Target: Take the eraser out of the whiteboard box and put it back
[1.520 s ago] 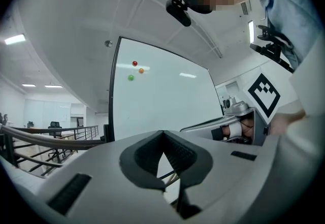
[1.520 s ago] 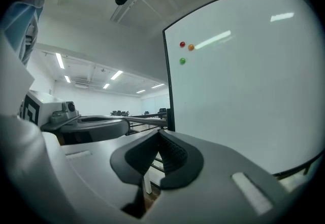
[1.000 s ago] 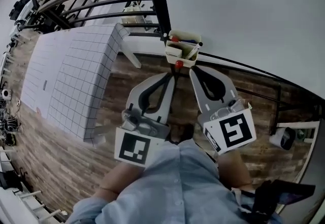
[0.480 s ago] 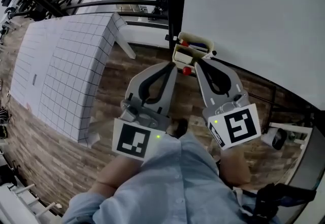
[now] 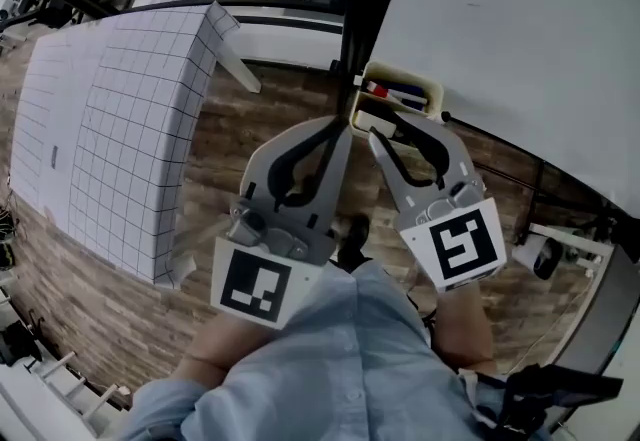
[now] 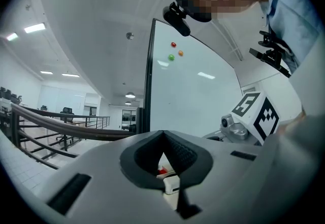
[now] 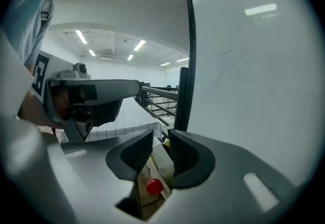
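Cream box (image 5: 402,79) is seen at the far side, its eraser not made out. Left tongs (image 6: 162,133) are closed and empty; right tongs (image 7: 161,141) are opening, nothing between them. Removal is judged not begun.

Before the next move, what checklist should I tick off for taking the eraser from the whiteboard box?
1. Sight of the box, just ahead of both grippers: ok.
2. Sight of the eraser: cannot tell; only the red and blue markers show inside.
3. Fingers of the right gripper opening, nothing gripped: ok.
4. Fingers of the left gripper together, empty: ok.
5. Fingers inside the box: not ok, short of it.
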Demonstrator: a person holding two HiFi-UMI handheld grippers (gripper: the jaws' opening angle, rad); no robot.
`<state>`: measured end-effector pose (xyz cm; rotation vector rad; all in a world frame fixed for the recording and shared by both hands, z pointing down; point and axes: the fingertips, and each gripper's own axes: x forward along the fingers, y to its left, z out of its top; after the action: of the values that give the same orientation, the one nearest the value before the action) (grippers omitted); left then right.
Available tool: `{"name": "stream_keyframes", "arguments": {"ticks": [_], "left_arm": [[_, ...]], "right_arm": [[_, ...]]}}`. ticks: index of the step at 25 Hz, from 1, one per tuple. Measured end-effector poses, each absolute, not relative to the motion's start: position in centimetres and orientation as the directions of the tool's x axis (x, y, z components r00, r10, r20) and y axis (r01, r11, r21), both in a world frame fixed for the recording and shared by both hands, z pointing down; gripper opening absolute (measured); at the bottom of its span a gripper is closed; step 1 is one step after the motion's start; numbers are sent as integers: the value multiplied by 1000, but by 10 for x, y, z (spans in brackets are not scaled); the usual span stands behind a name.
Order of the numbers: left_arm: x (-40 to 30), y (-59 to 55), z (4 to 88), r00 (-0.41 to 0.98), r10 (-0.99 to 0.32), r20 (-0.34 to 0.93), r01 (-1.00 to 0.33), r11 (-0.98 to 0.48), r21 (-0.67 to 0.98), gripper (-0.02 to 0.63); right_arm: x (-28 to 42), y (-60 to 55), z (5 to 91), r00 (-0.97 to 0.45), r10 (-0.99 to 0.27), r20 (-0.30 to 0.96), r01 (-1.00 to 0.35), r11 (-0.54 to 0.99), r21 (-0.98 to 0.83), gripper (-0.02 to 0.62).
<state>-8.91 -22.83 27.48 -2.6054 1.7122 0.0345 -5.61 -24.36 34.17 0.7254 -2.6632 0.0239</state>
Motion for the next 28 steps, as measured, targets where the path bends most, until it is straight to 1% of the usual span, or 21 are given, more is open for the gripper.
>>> {"name": "stream_keyframes", "arguments": {"ticks": [3,5,9,14,18,21,23,28], "left_arm": [[-95,-237,284,401,-916,-15,-916,-401,12,-2],[-99,-242,288,404,-915,-7,-915,-404,25,-2],[-102,-252,293,417,-909,-9,-908,-417,41,-2],[-100,-261,301,435,-901,2,-899,-434,57,-2],[-100,-265,303,445,-896,5,-894,-443,63,-2],[-100,-267,305,452,-892,9,-890,-451,64,-2],[-101,-268,305,453,-891,10,-890,-452,63,-2],[-101,-267,302,454,-891,4,-889,-453,64,-2]], "right_arm": [[-64,-249,357,-782,-470,409,-473,875,102,113],[-67,-251,367,-774,-457,439,-464,880,97,117],[-68,-256,386,-746,-445,496,-455,884,109,156],[-70,-259,390,-722,-444,531,-430,889,159,158],[-71,-257,396,-695,-437,571,-405,894,191,190],[-72,-258,401,-666,-456,590,-407,885,225,189],[-71,-260,403,-650,-474,594,-410,877,250,169],[-73,-262,402,-658,-473,586,-422,876,233,146]]}}
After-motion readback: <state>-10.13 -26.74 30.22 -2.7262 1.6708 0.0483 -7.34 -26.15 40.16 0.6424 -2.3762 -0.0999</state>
